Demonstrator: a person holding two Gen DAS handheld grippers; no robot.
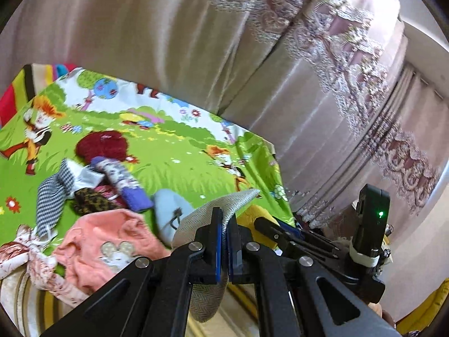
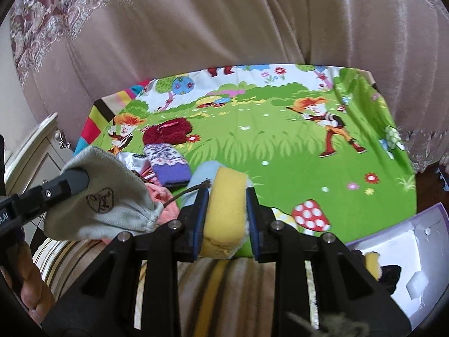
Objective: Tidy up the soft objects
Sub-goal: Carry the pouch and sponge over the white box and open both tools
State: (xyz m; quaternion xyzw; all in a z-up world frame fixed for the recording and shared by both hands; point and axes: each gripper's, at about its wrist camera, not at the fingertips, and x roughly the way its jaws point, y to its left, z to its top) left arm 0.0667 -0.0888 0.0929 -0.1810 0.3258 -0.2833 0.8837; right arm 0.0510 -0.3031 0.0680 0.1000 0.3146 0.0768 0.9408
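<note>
My left gripper (image 1: pixel 224 221) is shut on a grey herringbone drawstring pouch (image 1: pixel 207 216) and holds it above the near edge of the cartoon-print cloth (image 1: pixel 179 168). The pouch also shows at the left of the right wrist view (image 2: pixel 112 205). My right gripper (image 2: pixel 227 205) is shut on a yellow sponge (image 2: pixel 226 210). On the cloth lie a dark red knit item (image 1: pixel 102 144), a purple patterned sock (image 1: pixel 123 182), a checked cloth (image 1: pixel 53 196), a light blue item (image 1: pixel 168 213) and a pink towel (image 1: pixel 109 244).
Beige curtains (image 1: pixel 196 42) hang behind the cloth. A white cabinet (image 2: pixel 31 151) stands at the left. A purple-rimmed white box (image 2: pixel 415 255) with a yellow and a dark item inside sits at the lower right. A striped blanket (image 2: pixel 224 286) lies below the grippers.
</note>
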